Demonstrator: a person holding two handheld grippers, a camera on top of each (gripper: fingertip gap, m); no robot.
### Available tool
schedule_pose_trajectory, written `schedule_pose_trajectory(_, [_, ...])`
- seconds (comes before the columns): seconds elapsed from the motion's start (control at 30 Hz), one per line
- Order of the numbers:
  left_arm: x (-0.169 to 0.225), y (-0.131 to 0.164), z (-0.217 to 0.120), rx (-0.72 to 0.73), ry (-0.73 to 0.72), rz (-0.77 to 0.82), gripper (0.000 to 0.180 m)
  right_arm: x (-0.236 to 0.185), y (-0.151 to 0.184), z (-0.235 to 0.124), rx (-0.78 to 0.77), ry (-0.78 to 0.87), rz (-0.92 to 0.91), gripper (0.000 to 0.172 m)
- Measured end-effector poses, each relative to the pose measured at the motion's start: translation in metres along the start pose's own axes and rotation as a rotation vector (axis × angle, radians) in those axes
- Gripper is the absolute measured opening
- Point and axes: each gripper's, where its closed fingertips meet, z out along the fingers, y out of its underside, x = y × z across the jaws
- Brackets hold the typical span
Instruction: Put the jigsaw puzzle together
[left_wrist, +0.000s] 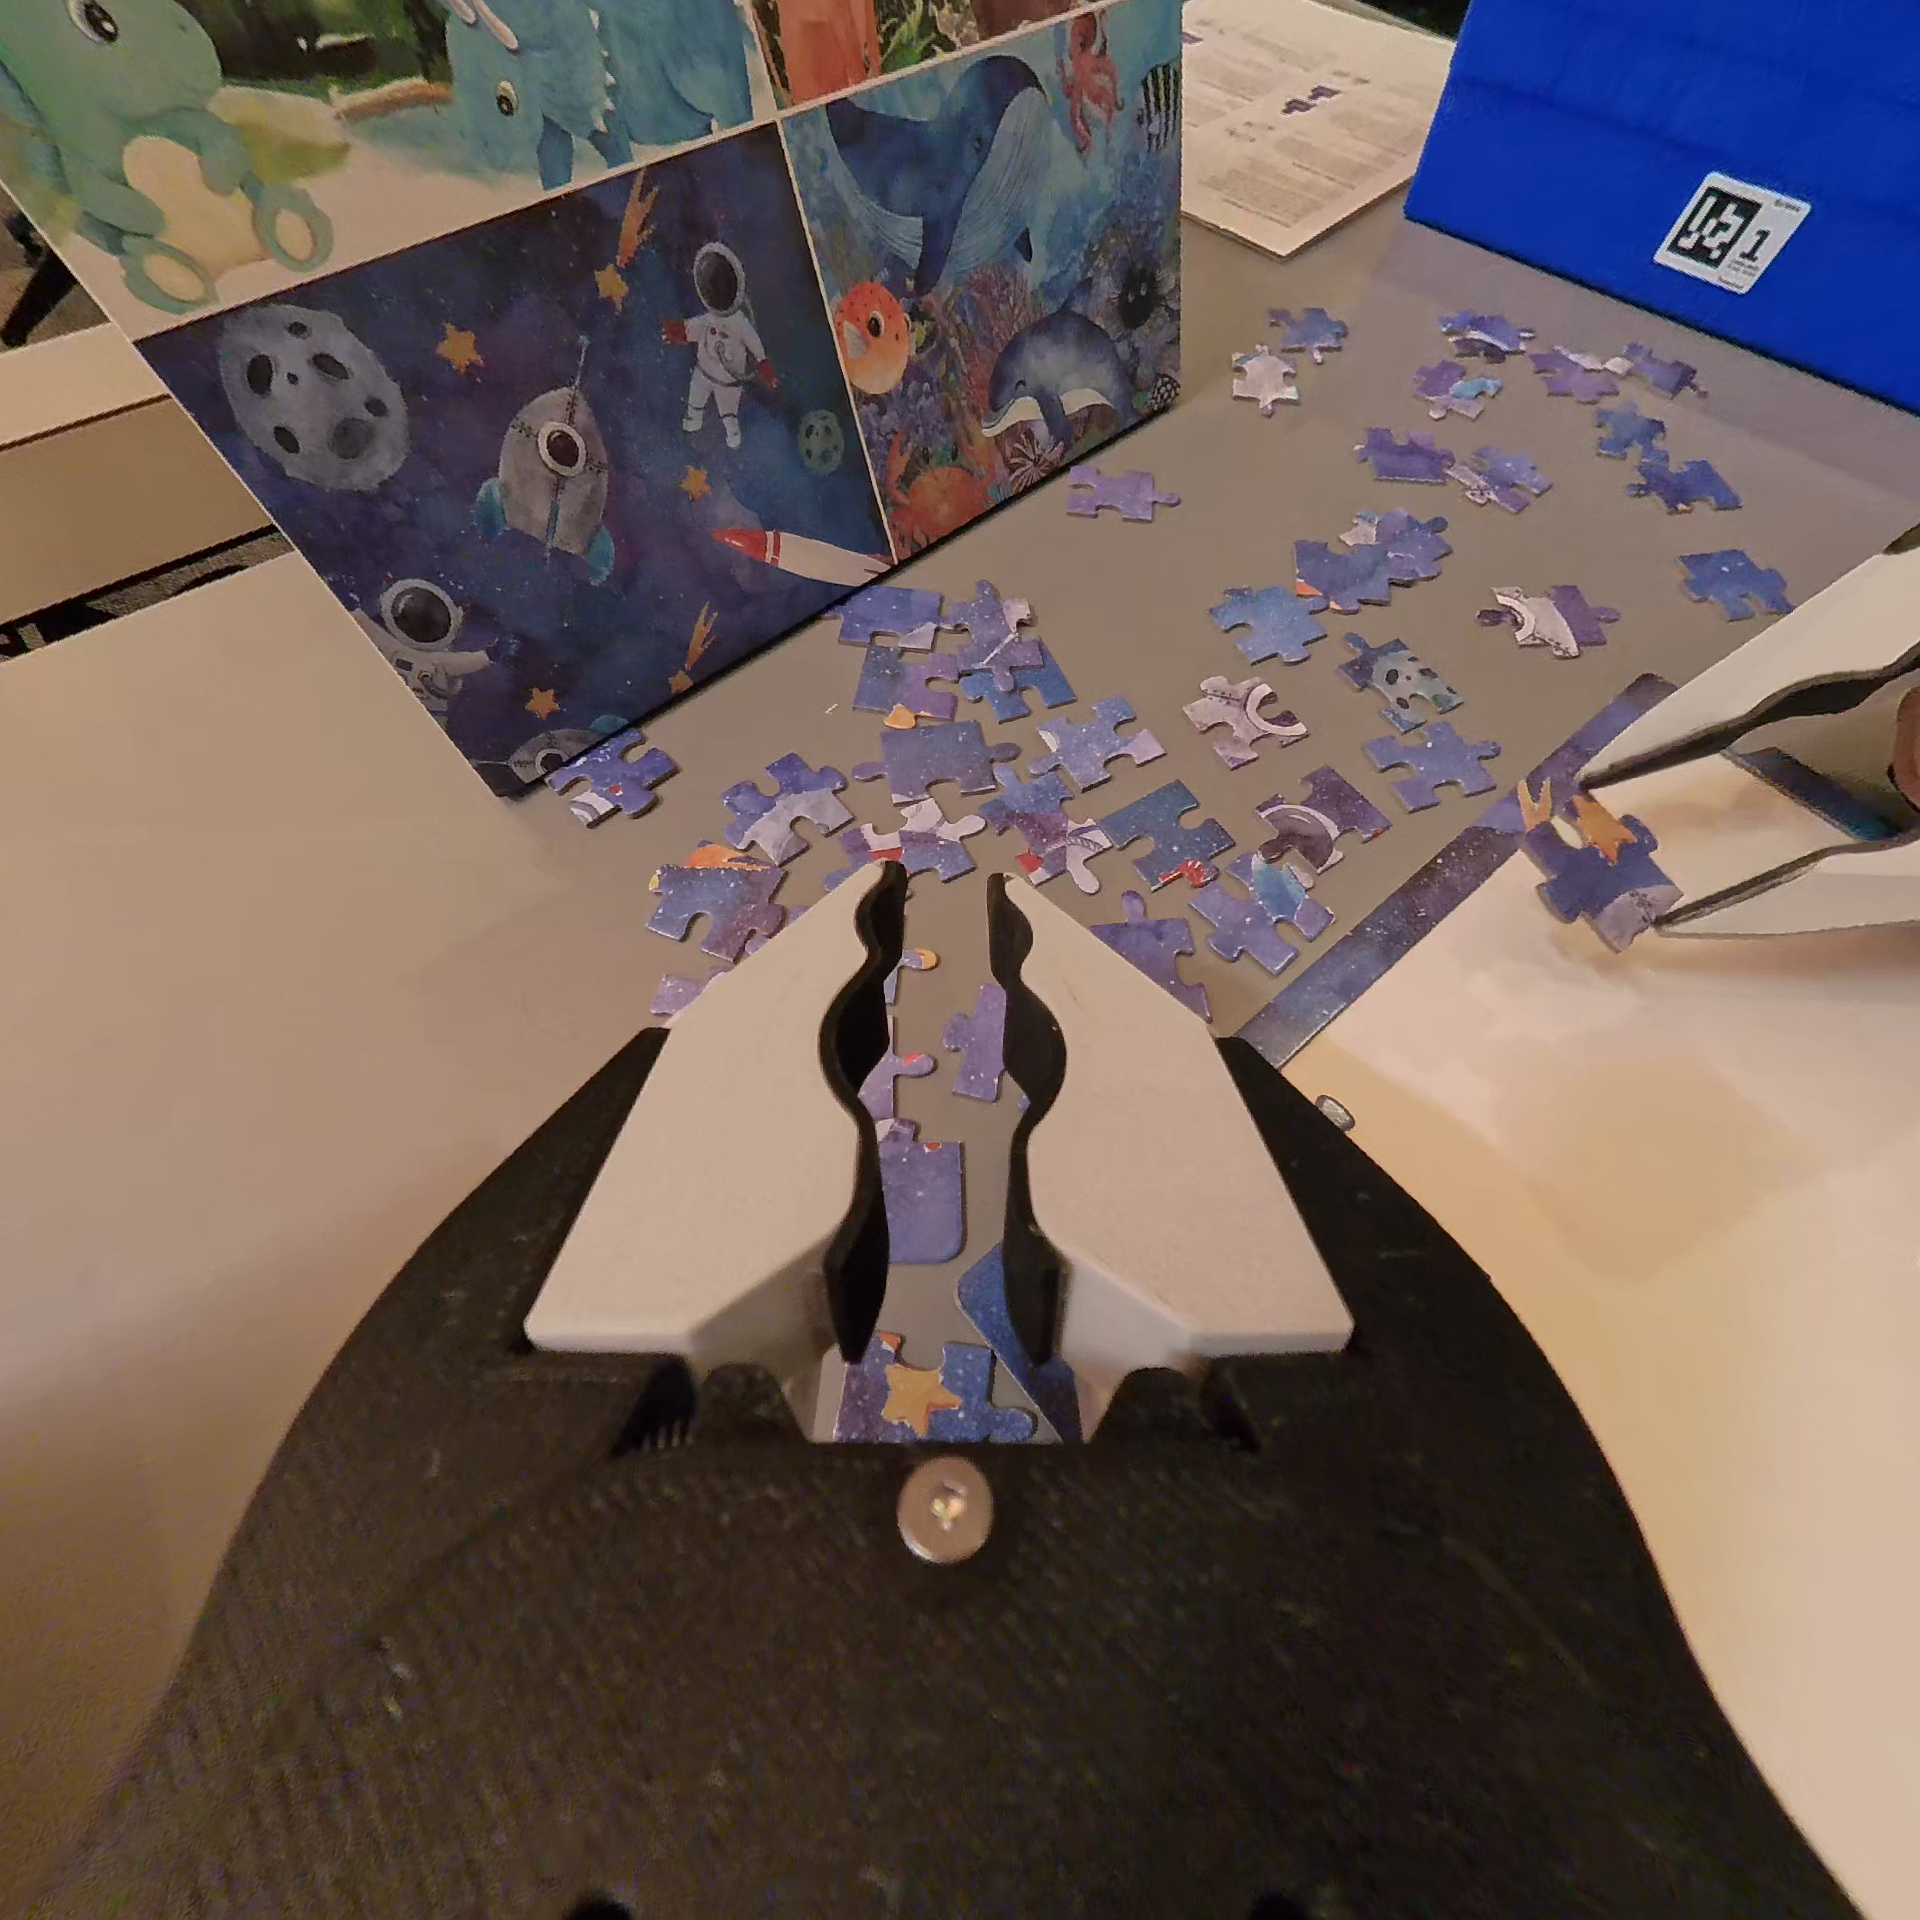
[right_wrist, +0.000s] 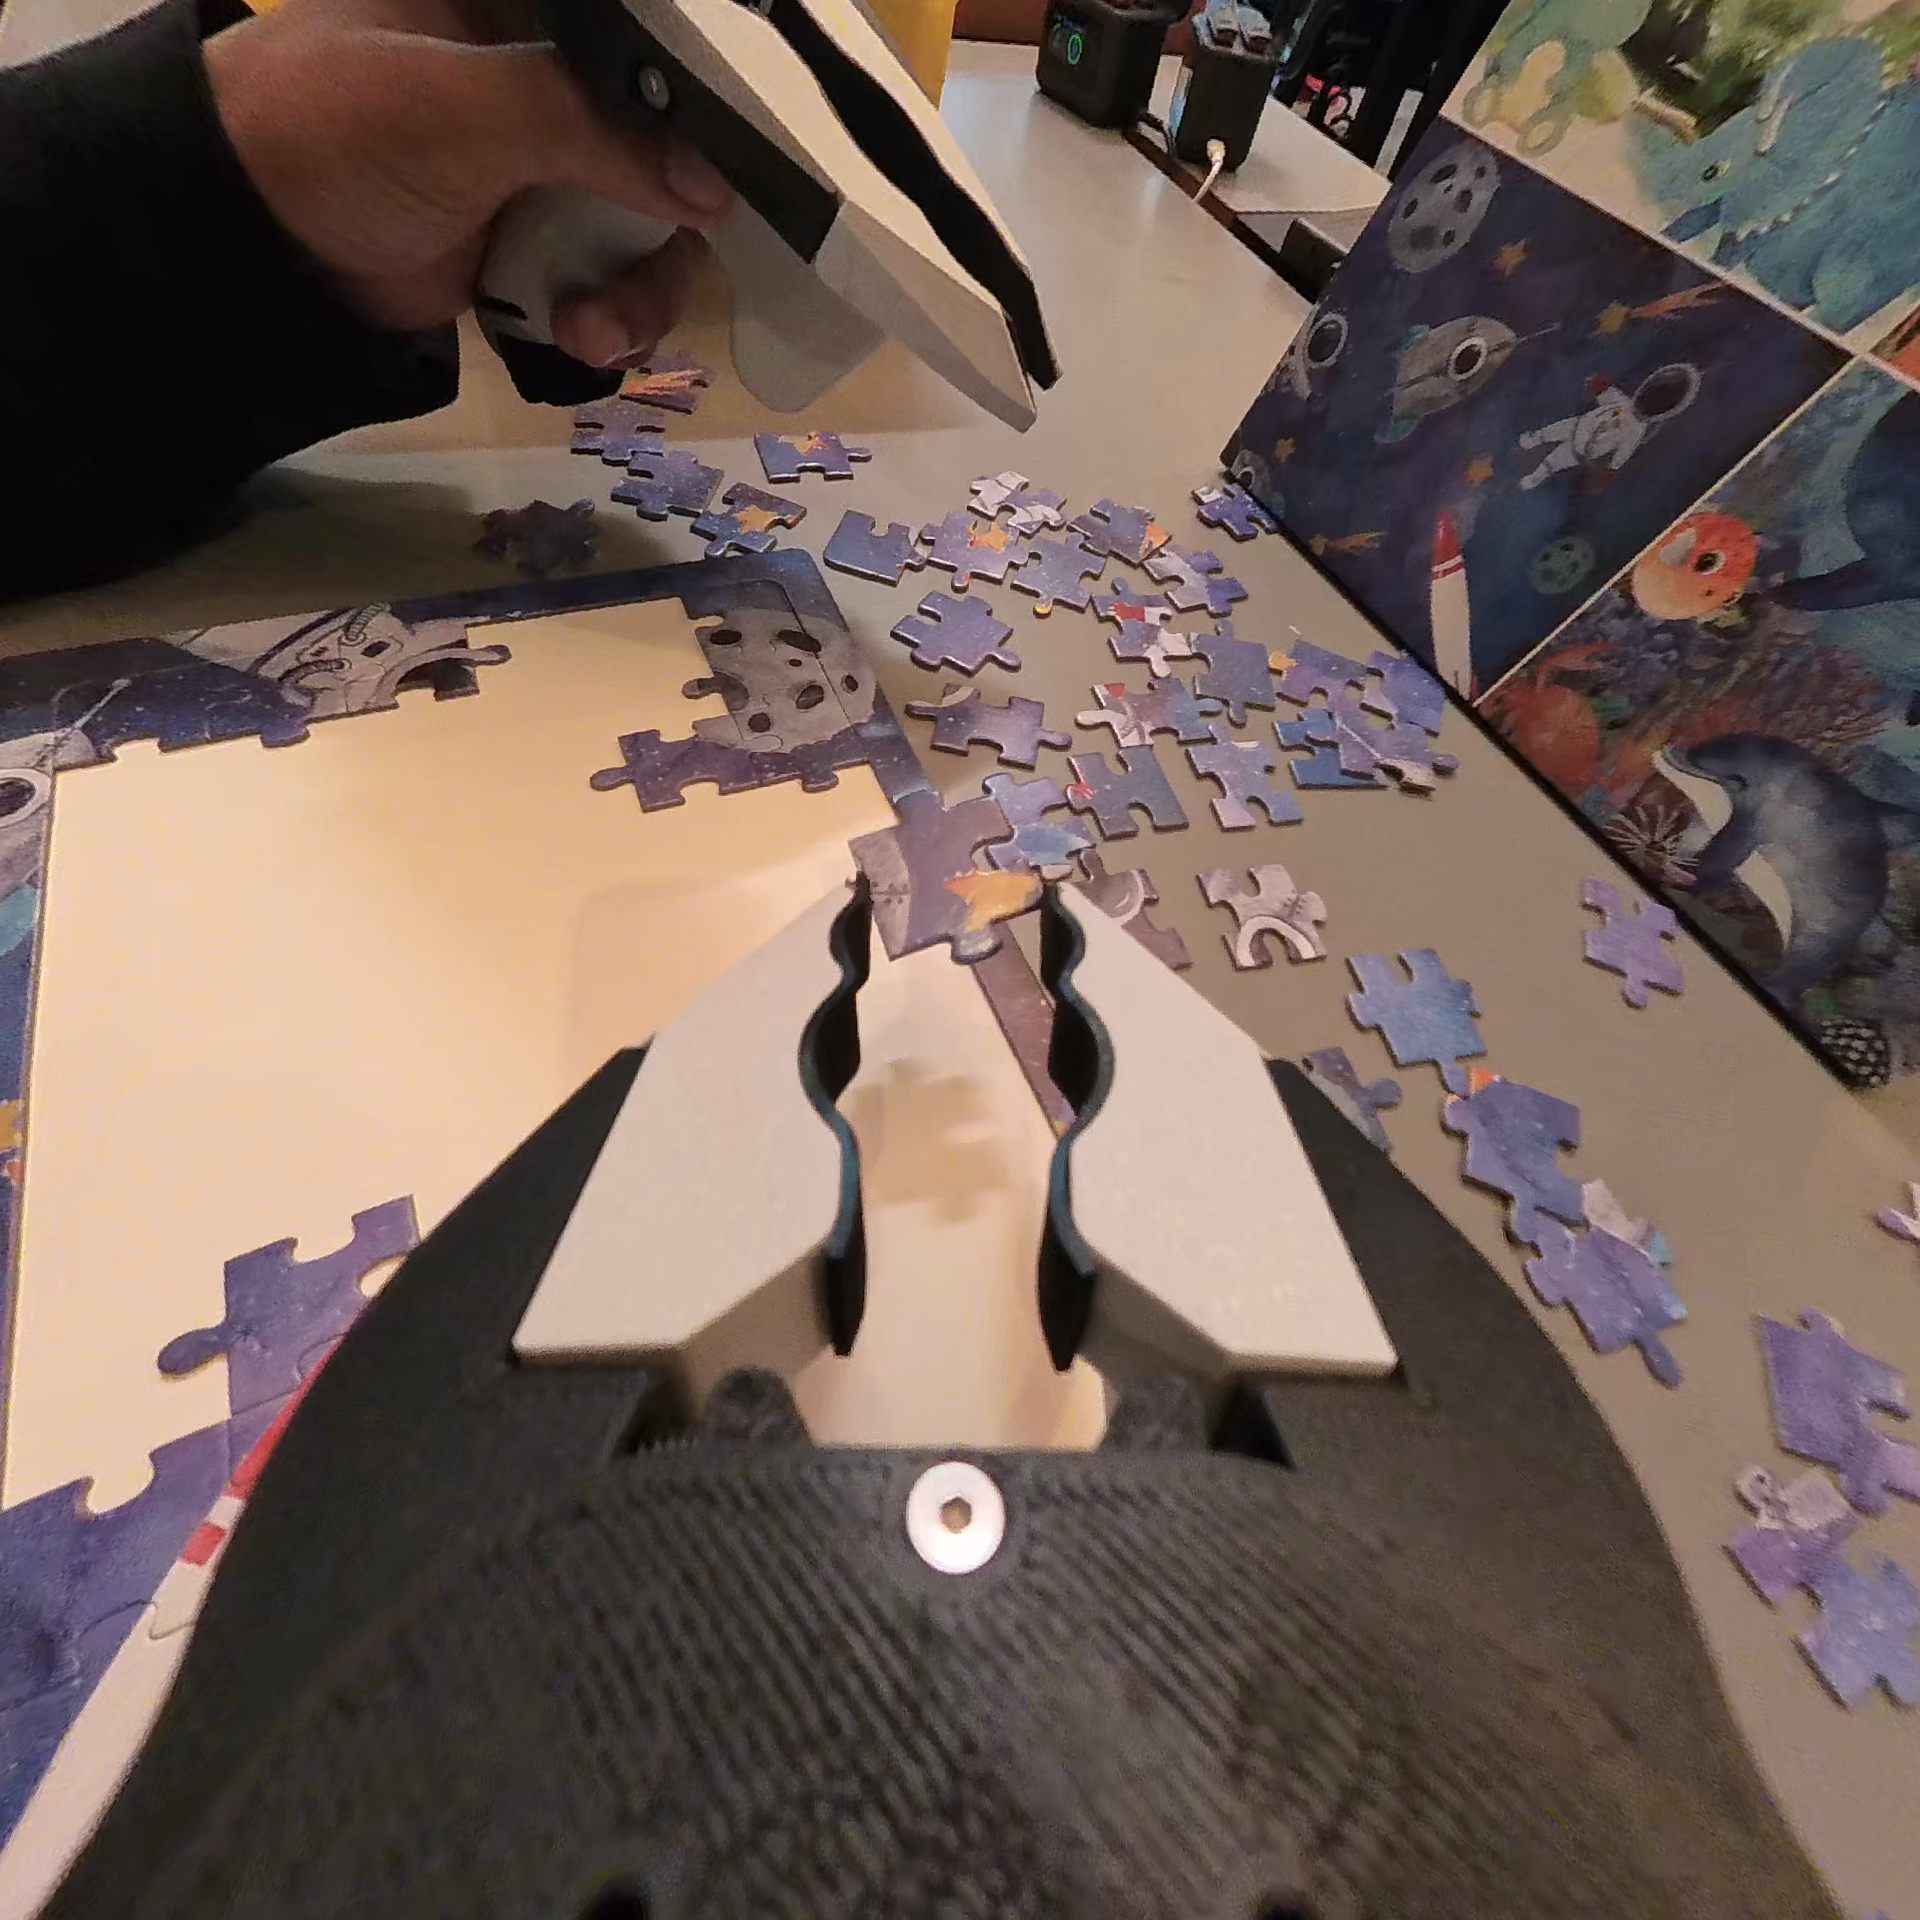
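Warm, dim indoor light; wide-angle bending at edges, blur in near corners.

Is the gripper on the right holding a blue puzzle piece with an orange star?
Yes, the right gripper pinches the blue star piece between its fingertips.

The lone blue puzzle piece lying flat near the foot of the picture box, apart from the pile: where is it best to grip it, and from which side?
Probably from above, fingers across the two straighter opposite edges of the lone blue puzzle piece. It lies flat on the grey table, so only thin edges are offered. Bare table surrounds it; the picture box stands just behind.
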Motion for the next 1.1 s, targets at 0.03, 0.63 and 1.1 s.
schedule_pose_trajectory(0.03, [0.000,0.000,0.000,0.000,0.000,0.000,0.014,-0.001,0.000,0.000,-0.002,-0.002,0.000,0.031])
schedule_pose_trajectory(0.63, [0.000,0.001,0.001,-0.006,-0.002,0.004,0.014,-0.020,0.025,0.012,-0.145,-0.107,0.001,0.031])
schedule_pose_trajectory(1.1, [0.000,0.002,0.002,-0.013,-0.004,0.010,0.015,-0.022,0.032,0.015,-0.189,-0.117,-0.003,0.031])
